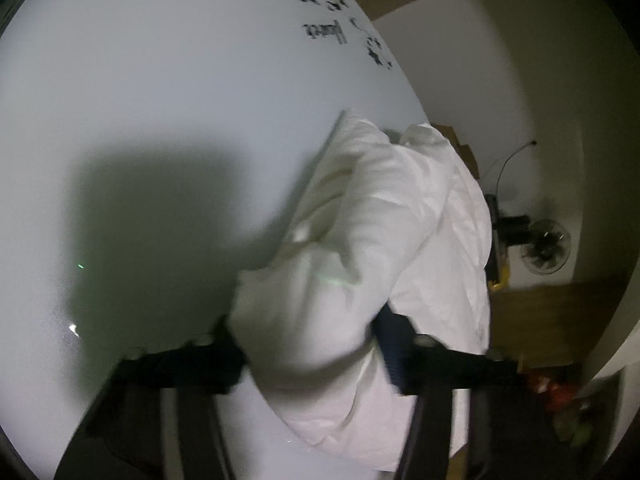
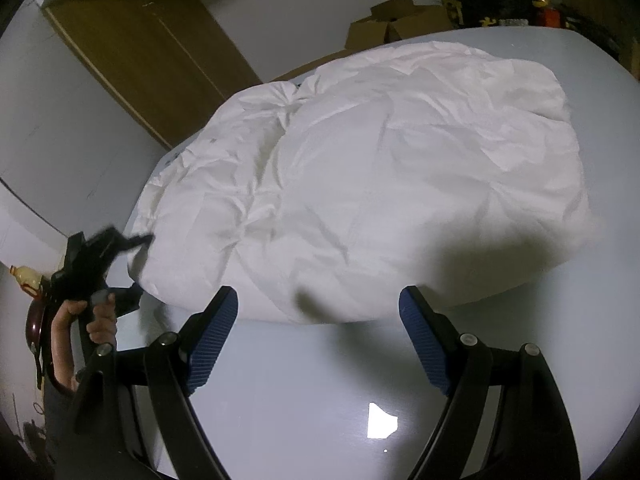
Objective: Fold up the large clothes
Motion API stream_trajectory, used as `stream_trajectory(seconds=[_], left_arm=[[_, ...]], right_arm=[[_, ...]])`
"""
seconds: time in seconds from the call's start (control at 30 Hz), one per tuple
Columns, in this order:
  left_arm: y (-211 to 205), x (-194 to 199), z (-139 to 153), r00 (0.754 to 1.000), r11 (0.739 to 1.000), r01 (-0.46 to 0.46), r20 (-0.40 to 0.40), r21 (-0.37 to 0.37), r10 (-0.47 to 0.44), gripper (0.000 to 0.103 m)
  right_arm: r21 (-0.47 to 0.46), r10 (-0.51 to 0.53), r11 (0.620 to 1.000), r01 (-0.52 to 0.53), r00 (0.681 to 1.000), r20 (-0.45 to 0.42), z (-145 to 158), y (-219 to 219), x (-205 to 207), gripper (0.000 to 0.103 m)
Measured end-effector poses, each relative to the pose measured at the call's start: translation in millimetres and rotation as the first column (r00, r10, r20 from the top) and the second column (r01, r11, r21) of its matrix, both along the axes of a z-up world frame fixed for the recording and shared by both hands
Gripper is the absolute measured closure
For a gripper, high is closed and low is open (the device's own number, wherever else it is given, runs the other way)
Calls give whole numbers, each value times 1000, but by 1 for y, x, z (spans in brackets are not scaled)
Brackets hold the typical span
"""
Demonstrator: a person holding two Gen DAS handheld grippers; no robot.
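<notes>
A large white padded garment (image 2: 380, 160) lies bunched on the pale grey table (image 2: 280, 400). In the left wrist view a thick fold of this garment (image 1: 320, 300) fills the gap between my left gripper's (image 1: 310, 332) jaws, which squeeze it from both sides. From the right wrist view the left gripper (image 2: 134, 264) sits at the garment's left corner, held by a person's hand (image 2: 100, 316). My right gripper (image 2: 316, 320) stands open just in front of the garment's near edge, its blue pads (image 2: 214, 332) wide apart with nothing between them.
Cardboard boxes (image 2: 396, 20) and a brown wooden panel (image 2: 140, 40) stand beyond the table's far edge. A small fan (image 1: 546, 248) sits on the floor to the right. Black printed marks (image 1: 324, 32) lie at the table's far end (image 1: 160, 100). A bottle (image 2: 26, 276) stands at far left.
</notes>
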State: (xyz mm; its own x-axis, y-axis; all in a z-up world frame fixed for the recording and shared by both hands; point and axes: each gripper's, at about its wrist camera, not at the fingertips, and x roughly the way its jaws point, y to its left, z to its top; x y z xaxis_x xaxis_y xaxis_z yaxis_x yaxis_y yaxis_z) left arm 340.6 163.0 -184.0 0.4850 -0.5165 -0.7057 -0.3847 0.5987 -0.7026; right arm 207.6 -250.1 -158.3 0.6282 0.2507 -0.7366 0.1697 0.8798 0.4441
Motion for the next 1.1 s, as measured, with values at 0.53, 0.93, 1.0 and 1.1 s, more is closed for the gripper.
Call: stream_trajectory(seconds=[0.53, 0.93, 1.0, 1.1], left_arm=[[-48, -26, 85, 957, 911, 77, 225, 405, -181, 80], [-81, -50, 120, 909, 818, 57, 310, 572, -279, 80], [-87, -51, 124, 903, 808, 51, 320, 586, -289, 80], [-104, -58, 136, 889, 786, 47, 333, 616, -314, 80]], right_arm=[[-26, 108, 994, -106, 990, 86, 33, 38, 56, 30], [-56, 163, 984, -167, 984, -67, -11, 75, 89, 80], [-41, 147, 988, -149, 988, -53, -13, 68, 76, 80], [-103, 239, 964, -246, 968, -80, -36, 83, 79, 80]])
